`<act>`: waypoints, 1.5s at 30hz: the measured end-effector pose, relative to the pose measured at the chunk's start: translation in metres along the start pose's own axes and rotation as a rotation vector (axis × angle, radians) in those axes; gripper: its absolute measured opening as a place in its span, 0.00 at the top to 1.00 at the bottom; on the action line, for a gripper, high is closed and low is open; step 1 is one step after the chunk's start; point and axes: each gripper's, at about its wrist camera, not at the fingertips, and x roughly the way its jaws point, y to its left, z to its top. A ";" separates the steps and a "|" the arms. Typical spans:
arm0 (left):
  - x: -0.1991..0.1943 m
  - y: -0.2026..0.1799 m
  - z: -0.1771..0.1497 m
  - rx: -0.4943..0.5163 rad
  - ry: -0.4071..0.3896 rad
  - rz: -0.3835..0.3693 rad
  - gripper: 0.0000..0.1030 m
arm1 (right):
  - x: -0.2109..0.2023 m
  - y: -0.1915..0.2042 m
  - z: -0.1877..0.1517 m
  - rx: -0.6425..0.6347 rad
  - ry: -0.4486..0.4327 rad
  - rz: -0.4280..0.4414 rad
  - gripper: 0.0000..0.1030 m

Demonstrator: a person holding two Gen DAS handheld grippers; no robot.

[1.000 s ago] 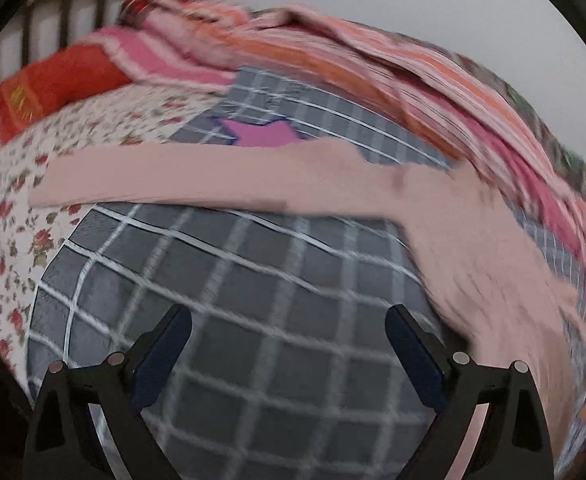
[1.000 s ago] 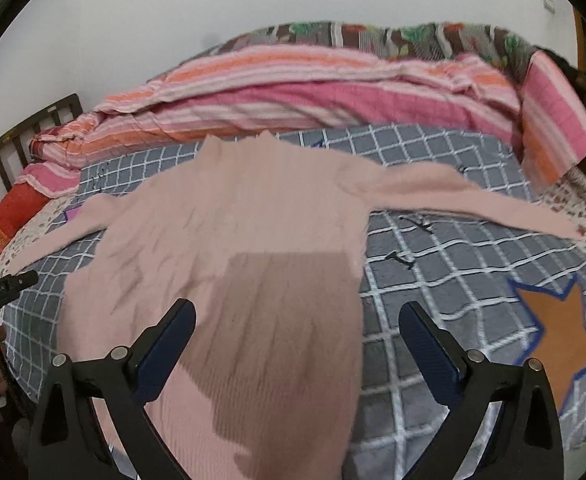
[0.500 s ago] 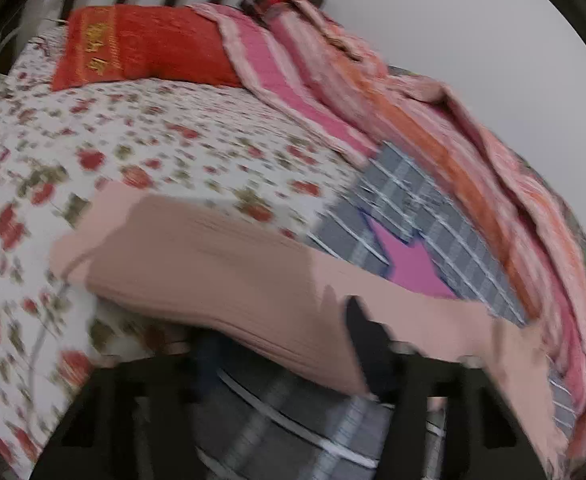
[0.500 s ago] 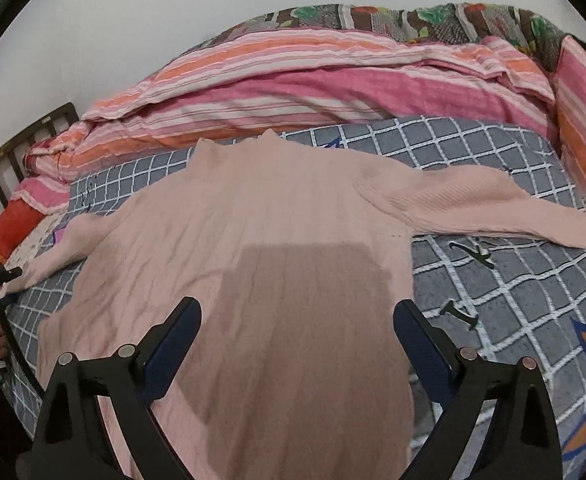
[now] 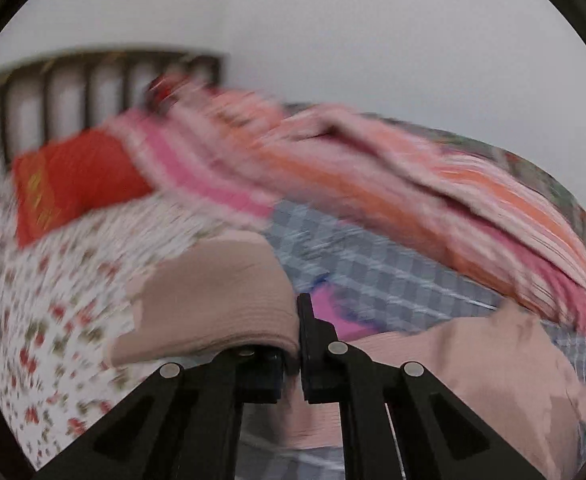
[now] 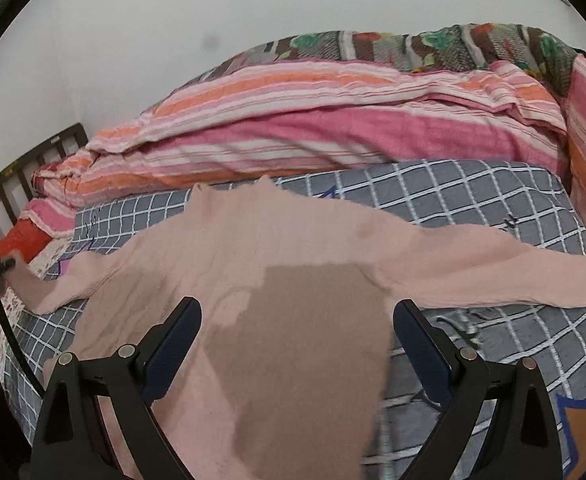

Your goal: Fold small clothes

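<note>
My left tongs (image 5: 293, 344) are clamped on the cuff of the pink sweater (image 6: 253, 264), lifting that sleeve (image 5: 213, 300) above the floral sheet (image 5: 65, 308), though the blurred view leaves the exact grip uncertain. My right tongs (image 6: 297, 340) hang released over the sweater's hem, the garment lying spread flat on the grey checked blanket (image 6: 473, 192) beside the striped quilt (image 6: 313, 120).

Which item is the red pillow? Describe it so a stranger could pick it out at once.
Start at the dark slatted wooden headboard at the head of the bed. Just below it, on the white floral sheet, lies the plain red rectangular pillow, beside the end of the pink-and-orange striped quilt. It is the only solid red item, with a small yellow pattern on its face.
</note>
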 end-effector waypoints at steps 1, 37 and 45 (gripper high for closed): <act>-0.004 -0.023 0.003 0.043 -0.014 -0.023 0.94 | -0.003 -0.012 0.000 0.020 -0.003 -0.008 0.07; -0.020 -0.300 -0.120 0.341 0.151 -0.357 0.34 | -0.037 -0.103 -0.011 0.190 0.017 -0.003 0.07; 0.003 -0.217 -0.111 0.247 0.187 -0.173 0.34 | -0.020 -0.063 -0.014 0.097 0.062 0.009 0.12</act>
